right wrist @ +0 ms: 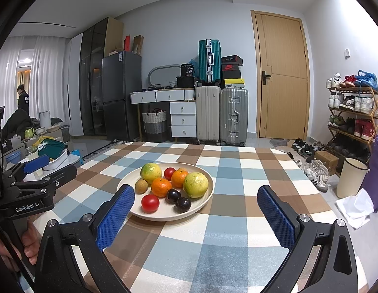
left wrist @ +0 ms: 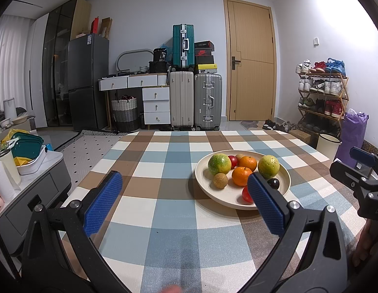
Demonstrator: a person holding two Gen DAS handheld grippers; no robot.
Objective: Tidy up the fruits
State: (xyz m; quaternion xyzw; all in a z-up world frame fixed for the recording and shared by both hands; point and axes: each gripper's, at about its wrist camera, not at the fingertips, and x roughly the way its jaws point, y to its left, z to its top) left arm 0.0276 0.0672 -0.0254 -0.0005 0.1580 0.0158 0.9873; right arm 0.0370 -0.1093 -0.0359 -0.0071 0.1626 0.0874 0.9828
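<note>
A cream plate (left wrist: 206,185) (right wrist: 201,205) on the checkered tablecloth holds several fruits: two green-yellow citrus (right wrist: 151,172) (right wrist: 195,184), two oranges (right wrist: 161,187) (right wrist: 179,179), red tomatoes (right wrist: 150,203), dark plums (right wrist: 183,204) and a small brown fruit (right wrist: 141,186). My left gripper (left wrist: 186,202) is open and empty, hovering above the cloth just in front and left of the plate. My right gripper (right wrist: 196,217) is open and empty, in front and right of the plate. Each gripper shows at the edge of the other's view.
The checkered table (left wrist: 164,219) reaches to a far edge. A grey side cabinet (left wrist: 30,185) with containers stands left. Suitcases (left wrist: 196,100), drawers and a fridge line the back wall. A shoe rack (right wrist: 352,112) and a cream bin (right wrist: 351,178) stand right.
</note>
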